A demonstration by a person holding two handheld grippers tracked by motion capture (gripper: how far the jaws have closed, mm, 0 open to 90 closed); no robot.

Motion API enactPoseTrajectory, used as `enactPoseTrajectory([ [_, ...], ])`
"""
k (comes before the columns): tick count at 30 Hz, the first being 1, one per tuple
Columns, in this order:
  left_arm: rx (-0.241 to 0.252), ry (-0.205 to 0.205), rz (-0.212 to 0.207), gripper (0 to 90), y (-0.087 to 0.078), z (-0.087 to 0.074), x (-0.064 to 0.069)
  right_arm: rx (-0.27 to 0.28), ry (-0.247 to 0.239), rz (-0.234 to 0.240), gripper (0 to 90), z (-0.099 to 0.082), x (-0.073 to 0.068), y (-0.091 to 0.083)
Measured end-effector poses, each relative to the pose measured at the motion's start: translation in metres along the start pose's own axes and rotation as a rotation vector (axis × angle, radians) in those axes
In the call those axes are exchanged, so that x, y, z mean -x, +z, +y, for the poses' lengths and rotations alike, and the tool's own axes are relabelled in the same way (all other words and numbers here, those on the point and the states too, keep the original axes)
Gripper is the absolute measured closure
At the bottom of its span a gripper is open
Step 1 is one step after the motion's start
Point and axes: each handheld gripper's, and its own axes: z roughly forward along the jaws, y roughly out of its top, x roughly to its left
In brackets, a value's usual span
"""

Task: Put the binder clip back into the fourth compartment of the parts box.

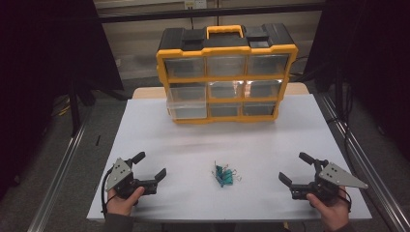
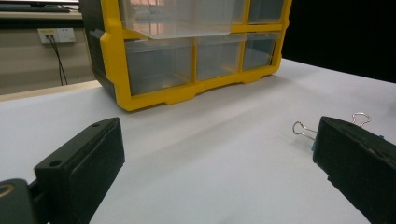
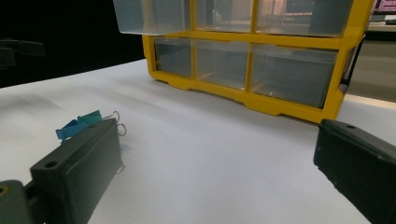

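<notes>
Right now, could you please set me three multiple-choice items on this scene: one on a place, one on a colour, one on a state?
1. Where do the clips lie?
A. on the table between the two grippers
B. inside a drawer
C. on top of the cabinet

2. What colour is the cabinet frame?
A. red
B. yellow
C. white

3. How does the left gripper stand?
A. shut on a clip
B. shut on nothing
C. open, holding nothing

Answers: 1 A, the clips rest on the white table midway between the hands; 2 B, the frame and handle are yellow; 3 C, its jaws stand wide apart over bare table.
</notes>
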Motion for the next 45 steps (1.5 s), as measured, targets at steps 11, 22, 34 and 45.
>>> enactPoseTrajectory([
  [11, -0.007, -0.001, -0.031, 1.7, 0.005, 0.002, 0.004, -0.002, 0.001, 0.014, 0.6, 0.000, 0.001, -0.002],
  [22, -0.022, 0.009, -0.059, 1.8, 0.021, 0.007, 0.013, -0.007, -0.004, 0.035, 0.8, 0.001, -0.001, 0.000],
  [34, -0.063, 0.032, -0.101, 2.1, 0.041, 0.019, 0.025, -0.006, 0.010, 0.027, 0.8, 0.001, 0.000, 0.001],
  [45, -0.079, 0.044, -0.157, 2.1, 0.056, 0.027, 0.039, -0.006, 0.003, 0.038, 0.8, 0.001, -0.001, 0.003],
])
